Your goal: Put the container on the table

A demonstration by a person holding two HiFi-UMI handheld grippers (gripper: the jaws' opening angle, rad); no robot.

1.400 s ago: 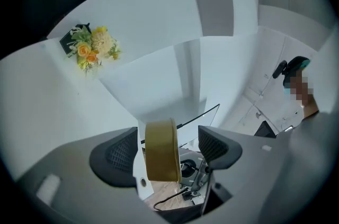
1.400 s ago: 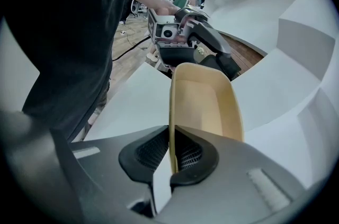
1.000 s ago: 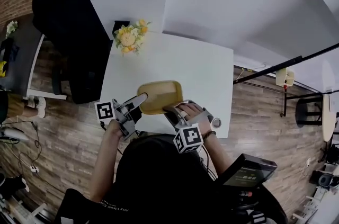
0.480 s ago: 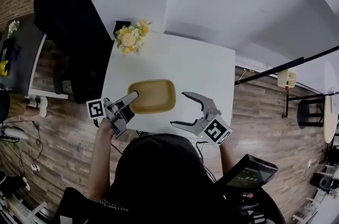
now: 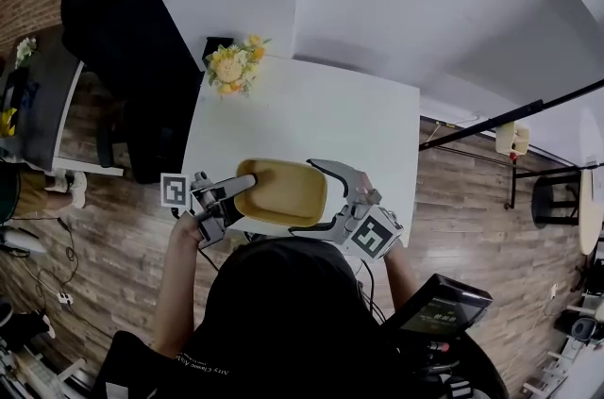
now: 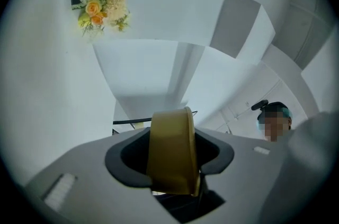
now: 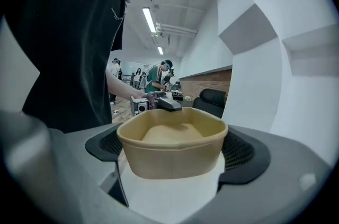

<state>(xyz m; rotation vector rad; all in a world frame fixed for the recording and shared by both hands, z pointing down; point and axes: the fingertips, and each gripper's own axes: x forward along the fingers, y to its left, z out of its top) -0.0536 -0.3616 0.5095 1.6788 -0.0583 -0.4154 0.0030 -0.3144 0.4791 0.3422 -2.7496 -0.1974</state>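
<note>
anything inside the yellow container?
Nothing: the head view and right gripper view show the container with a bare bottom. The left tool grips its wall, covering a bit of the inside there.

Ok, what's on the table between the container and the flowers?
Nothing. In the head view, only bare white table shows between the container and the flowers.

Black top, apparently short-sleeved; small white lettering.
</note>
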